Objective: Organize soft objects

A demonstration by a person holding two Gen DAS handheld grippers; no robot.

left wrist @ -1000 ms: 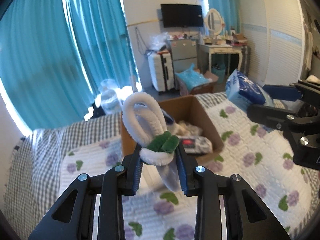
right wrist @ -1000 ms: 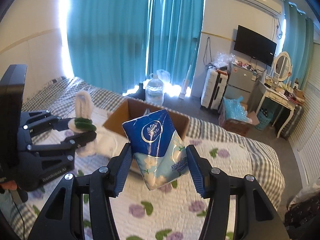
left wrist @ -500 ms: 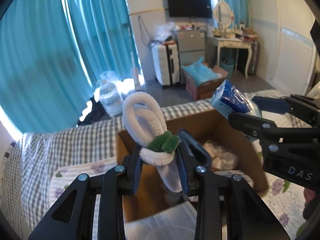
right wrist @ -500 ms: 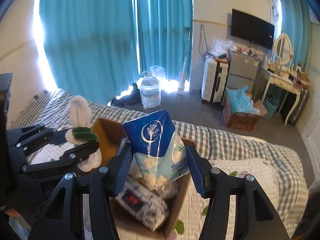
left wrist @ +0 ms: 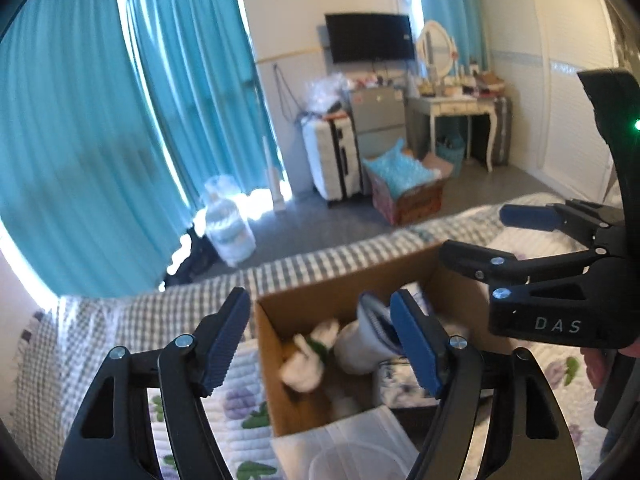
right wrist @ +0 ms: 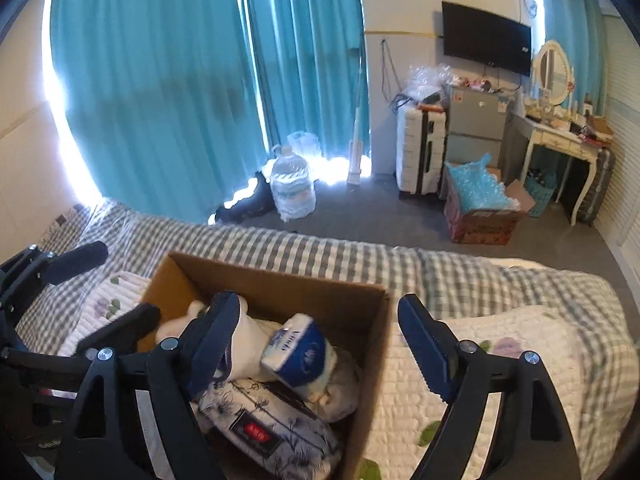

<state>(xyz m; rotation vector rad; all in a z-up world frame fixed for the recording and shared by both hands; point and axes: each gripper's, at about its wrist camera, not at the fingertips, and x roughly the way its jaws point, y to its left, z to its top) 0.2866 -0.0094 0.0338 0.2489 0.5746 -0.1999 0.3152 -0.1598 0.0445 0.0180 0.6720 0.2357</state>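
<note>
Both tools, left (left wrist: 320, 344) and right (right wrist: 316, 344), spread wide, empty. Tissue pack (right wrist: 298, 354) inside cardboard box (right wrist: 280, 280), near 12 o'clock of right tool; light, squashy, best pinched across its middle.

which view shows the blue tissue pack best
The right wrist view: the blue tissue pack lies in plain sight among the soft items in the cardboard box. In the left wrist view I cannot pick it out.
</note>
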